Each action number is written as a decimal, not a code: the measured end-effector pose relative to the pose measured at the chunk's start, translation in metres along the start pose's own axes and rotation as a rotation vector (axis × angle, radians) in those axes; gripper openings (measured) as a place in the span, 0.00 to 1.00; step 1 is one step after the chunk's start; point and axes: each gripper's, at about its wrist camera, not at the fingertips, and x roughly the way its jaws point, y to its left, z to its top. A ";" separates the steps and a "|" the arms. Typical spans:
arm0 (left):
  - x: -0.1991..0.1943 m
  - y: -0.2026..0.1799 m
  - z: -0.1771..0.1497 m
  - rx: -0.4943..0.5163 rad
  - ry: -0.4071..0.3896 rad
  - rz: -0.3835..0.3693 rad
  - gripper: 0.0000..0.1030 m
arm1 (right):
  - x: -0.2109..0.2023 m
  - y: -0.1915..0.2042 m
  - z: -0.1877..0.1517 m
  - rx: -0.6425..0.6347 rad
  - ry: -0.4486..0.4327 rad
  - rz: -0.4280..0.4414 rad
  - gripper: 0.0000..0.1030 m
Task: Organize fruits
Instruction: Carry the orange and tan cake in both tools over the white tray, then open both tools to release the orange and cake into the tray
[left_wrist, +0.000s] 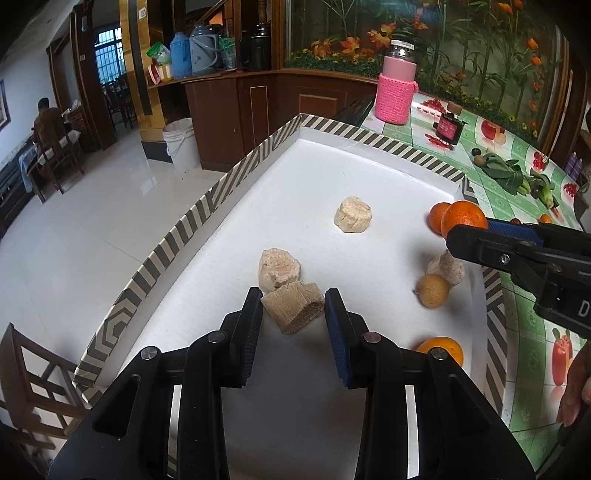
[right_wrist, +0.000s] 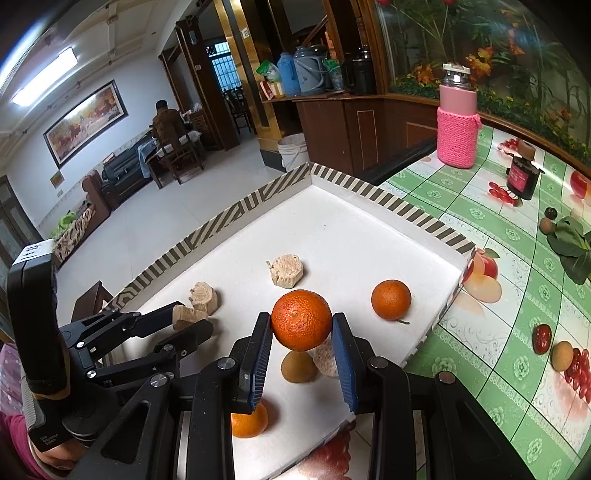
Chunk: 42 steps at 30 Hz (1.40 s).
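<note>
A white tray (left_wrist: 332, 173) with a striped rim holds the fruit. My left gripper (left_wrist: 293, 306) is shut on a beige sugarcane chunk (left_wrist: 293, 308), low over the tray; it shows too in the right wrist view (right_wrist: 188, 315). A second chunk (left_wrist: 277, 267) lies just behind it and a third (left_wrist: 352, 215) farther back. My right gripper (right_wrist: 301, 328) is shut on an orange (right_wrist: 301, 319) and holds it above the tray, over a brown round fruit (right_wrist: 297, 367) and another chunk (right_wrist: 325, 360). One orange (right_wrist: 390, 299) rests at the tray's right side, another (right_wrist: 249, 424) near its front edge.
A pink flask (right_wrist: 457, 127) and a small dark bottle (right_wrist: 521, 175) stand on the green patterned tablecloth (right_wrist: 480, 332) behind the tray. Leafy greens (right_wrist: 570, 245) and small loose fruits (right_wrist: 561, 355) lie to the right. The tray's left rim (left_wrist: 177, 236) is at the table edge.
</note>
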 end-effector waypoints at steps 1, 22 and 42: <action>0.001 0.001 0.000 -0.002 0.003 0.000 0.33 | 0.002 0.000 0.001 0.002 0.005 0.001 0.31; 0.010 0.005 0.002 -0.003 0.034 0.003 0.34 | 0.066 0.013 0.013 -0.083 0.127 -0.065 0.32; -0.022 -0.008 0.006 -0.009 -0.051 0.032 0.65 | -0.024 -0.007 -0.010 0.027 -0.044 -0.093 0.37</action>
